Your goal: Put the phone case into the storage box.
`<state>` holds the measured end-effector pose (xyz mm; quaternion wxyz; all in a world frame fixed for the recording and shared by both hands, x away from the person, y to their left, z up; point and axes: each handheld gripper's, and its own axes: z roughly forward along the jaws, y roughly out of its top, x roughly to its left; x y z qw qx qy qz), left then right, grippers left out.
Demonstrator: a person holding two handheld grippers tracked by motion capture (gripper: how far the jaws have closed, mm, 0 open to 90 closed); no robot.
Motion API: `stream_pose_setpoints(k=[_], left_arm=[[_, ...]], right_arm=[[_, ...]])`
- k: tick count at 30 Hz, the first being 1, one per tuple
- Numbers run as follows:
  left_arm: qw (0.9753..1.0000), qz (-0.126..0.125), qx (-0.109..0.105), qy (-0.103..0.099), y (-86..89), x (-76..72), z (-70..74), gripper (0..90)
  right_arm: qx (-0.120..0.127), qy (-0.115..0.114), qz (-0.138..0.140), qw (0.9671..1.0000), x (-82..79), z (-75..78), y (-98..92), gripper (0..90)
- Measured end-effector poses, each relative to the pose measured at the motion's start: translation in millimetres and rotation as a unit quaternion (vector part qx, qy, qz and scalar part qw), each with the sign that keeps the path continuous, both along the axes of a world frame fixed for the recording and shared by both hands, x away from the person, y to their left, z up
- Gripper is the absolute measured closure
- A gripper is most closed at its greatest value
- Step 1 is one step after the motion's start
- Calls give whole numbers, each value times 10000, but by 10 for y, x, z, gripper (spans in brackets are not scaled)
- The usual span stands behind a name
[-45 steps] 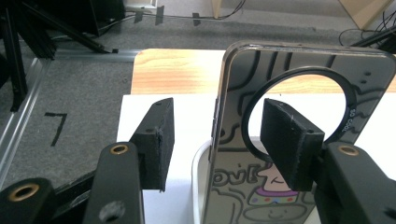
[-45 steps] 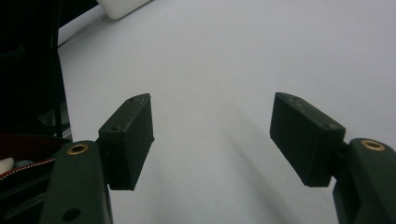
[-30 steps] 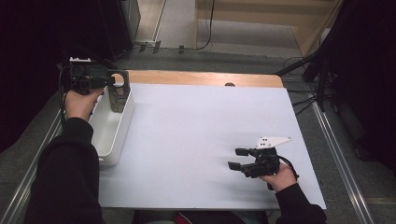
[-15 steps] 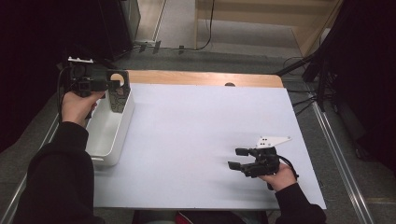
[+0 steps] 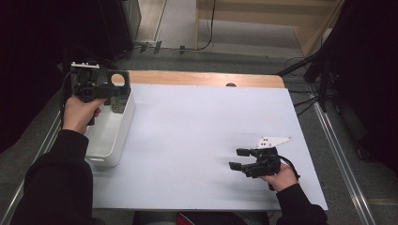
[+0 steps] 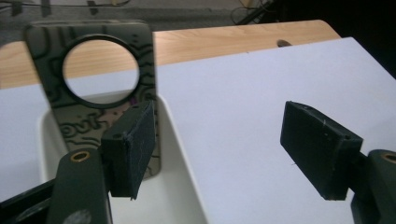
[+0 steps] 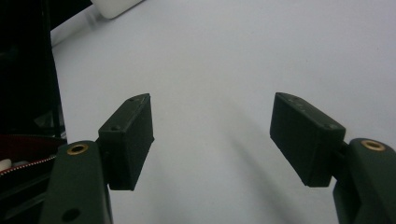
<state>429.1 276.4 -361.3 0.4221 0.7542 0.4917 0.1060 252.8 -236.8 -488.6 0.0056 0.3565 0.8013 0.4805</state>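
Two grippers open | white table (image 5: 197,140) | wooden edge (image 5: 206,78) | grey floor (image 5: 178,18)

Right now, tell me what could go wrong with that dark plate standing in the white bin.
1. The dark plate with the round hole stands upright against the white bin wall; it may tip over.
2. The left gripper is open with one pad close to the plate; any drift could nudge it.
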Motion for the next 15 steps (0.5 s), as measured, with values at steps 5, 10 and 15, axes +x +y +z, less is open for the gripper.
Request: stream_pose_setpoints(k=[5,10,15], left_arm=[[9997,-254,2,-22,-115,-104,-5,261],[9988,-492,51,-11,-230,-196,-17,262],[9977,-669,54,-56,-325,-296,-30,262]], right_arm=[[3,0,-2,10000,11,-1,-10,290],[12,-6,-5,10000,18,-1,-15,289],[19,2,-9,10000,25,-1,-17,289]])
